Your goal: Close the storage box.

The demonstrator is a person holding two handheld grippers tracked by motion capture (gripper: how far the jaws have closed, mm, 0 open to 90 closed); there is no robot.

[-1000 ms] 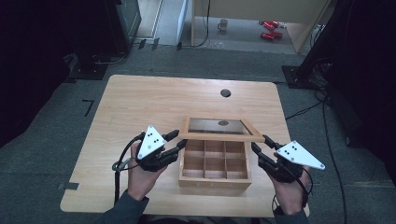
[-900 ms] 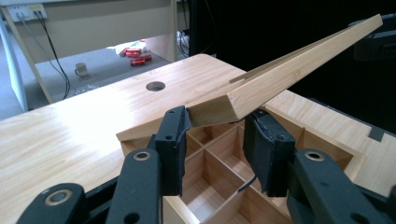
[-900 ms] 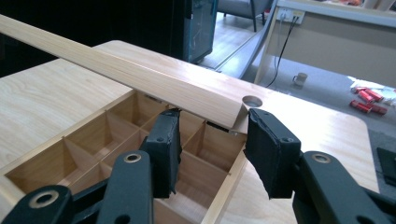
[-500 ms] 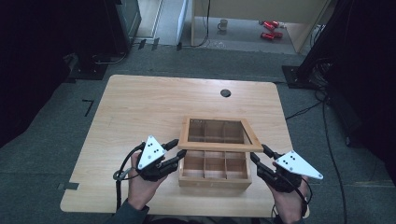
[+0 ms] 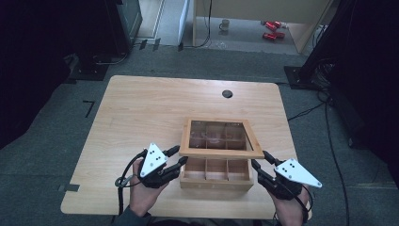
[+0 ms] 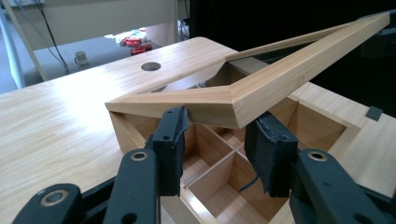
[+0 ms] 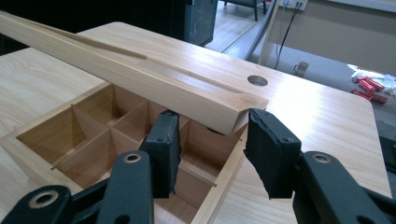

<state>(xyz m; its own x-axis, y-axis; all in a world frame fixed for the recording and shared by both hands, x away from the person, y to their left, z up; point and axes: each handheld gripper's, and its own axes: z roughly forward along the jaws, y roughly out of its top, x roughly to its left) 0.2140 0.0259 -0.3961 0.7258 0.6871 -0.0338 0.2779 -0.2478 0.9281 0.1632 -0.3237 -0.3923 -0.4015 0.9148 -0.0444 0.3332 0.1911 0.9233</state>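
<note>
Lowering the lid (image 5: pixel 221 151) level onto the box (image 5: pixel 215 181) at the counter's (image 5: pixel 141 108) near edge. Left gripper (image 5: pixel 181 155) fingers pinching one front corner, having just been easing wider. Right gripper (image 5: pixel 259 158) fingers pinching the other.

— What surrounds the wooden table (image 5: pixel 141 108)?
— Grey carpet floor (image 5: pixel 56 141), dark equipment either side, and beyond it a mug (image 5: pixel 225 23) and what may be red cans (image 5: pixel 270 29).
</note>
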